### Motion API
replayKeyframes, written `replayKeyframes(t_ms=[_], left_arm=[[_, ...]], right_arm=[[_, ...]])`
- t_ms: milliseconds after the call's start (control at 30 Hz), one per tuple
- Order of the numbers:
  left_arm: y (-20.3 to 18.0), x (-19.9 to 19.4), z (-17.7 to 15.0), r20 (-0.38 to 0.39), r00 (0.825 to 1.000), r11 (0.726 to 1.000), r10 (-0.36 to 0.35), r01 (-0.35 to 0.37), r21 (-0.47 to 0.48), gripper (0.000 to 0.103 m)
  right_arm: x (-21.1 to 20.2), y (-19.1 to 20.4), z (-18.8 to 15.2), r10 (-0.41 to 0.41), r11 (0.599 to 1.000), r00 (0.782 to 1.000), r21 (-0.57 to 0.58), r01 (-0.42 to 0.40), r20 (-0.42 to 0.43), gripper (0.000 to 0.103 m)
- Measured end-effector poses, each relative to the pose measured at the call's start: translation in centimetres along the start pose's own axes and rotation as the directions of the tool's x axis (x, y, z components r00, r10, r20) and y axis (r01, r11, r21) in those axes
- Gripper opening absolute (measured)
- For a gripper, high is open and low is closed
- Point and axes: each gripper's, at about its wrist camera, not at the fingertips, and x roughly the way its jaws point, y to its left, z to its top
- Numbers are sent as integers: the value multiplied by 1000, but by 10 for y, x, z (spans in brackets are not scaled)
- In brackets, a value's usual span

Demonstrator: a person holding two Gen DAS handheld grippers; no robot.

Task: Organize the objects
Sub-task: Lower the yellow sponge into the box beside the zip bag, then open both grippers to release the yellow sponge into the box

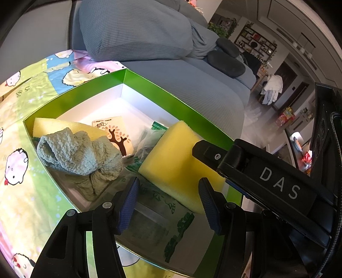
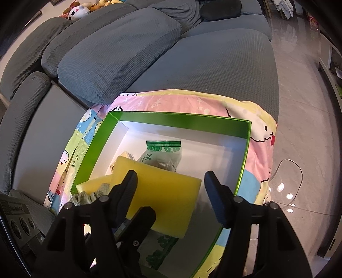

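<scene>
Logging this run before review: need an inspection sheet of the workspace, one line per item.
Surface: cartoon-print blanket spread on a grey sofa.
Job's things: green box holding two yellow sponges, a grey-green cloth, a tissue pack and printed plastic bags.
Clutter: nothing seen.
Grippers: left tool open, empty; right tool open above the sponge.
Cables: thin wire on the floor.
Surroundings: plush toys, shelving.
</scene>
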Motion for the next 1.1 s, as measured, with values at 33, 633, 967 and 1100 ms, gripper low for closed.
replayKeyframes(t_ms=[33,633,967,1100], left_arm=[[0,0,0,2,1000,1000,2,-2,0,58],[1,-1,-1,13,1000,1000,17,-17,2,63],[4,-3,-1,38,999,1000,17,-17,-10,63],[4,-4,-1,42,999,1000,13,-13,-14,63]], right_arm=[[0,0,0,-1,1000,1000,0,1,0,65],[0,2,-2,-15,1000,1000,-7,15,0,65],[-1,2,-1,-11,1000,1000,-7,11,3,70],[-4,4,-2,-6,1000,1000,-11,6,10,73]])
